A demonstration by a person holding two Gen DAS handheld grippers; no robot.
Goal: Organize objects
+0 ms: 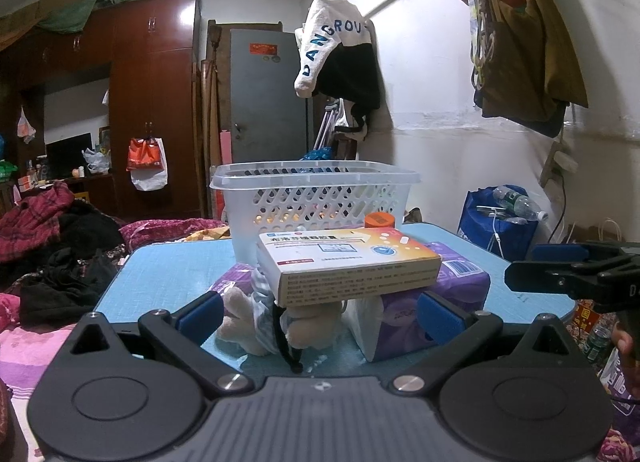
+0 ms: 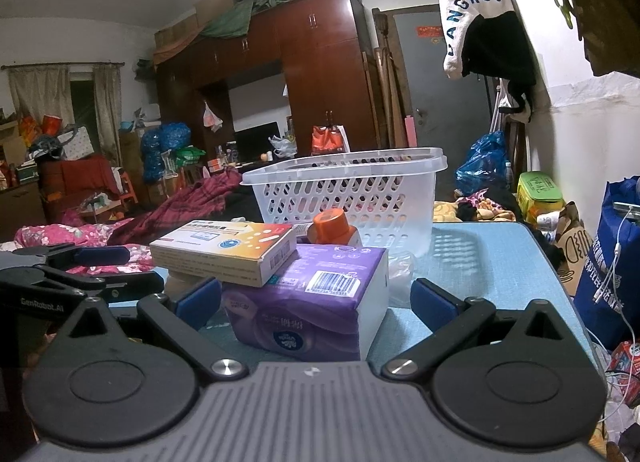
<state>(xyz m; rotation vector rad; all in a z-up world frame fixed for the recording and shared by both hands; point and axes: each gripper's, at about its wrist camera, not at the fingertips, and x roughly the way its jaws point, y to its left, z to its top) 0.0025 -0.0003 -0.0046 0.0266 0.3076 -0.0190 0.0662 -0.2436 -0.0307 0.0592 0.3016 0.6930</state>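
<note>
White perforated plastic basket (image 1: 316, 198) stands at the far middle of the pale blue textured tabletop (image 1: 168, 266), open-topped and apparently empty of the pile, so it reads as the destination for the loose things heaped in front of it; nearest the basket on that side is a small bottle with an orange screw cap (image 2: 330, 226), only its top showing; in front of the basket lies a purple soft-wrapped tissue pack (image 2: 316, 298), squashy and glossy with a barcode on top; a flat cardboard medicine box, white with an orange-yellow corner (image 1: 348, 262), rests tilted across the pack and a cream plush toy (image 1: 260, 322), bridging the two, which suggests it was dropped there rather than set down; rigid and sharp-edged, it should be the easiest first pick. Left gripper (image 1: 320, 314) sits low before the basket with its blue-padded jaws spread wide around the toy and the pack, touching neither; right gripper (image 2: 316, 302) is equally wide, straddling the tissue pack without pressing it.
</note>
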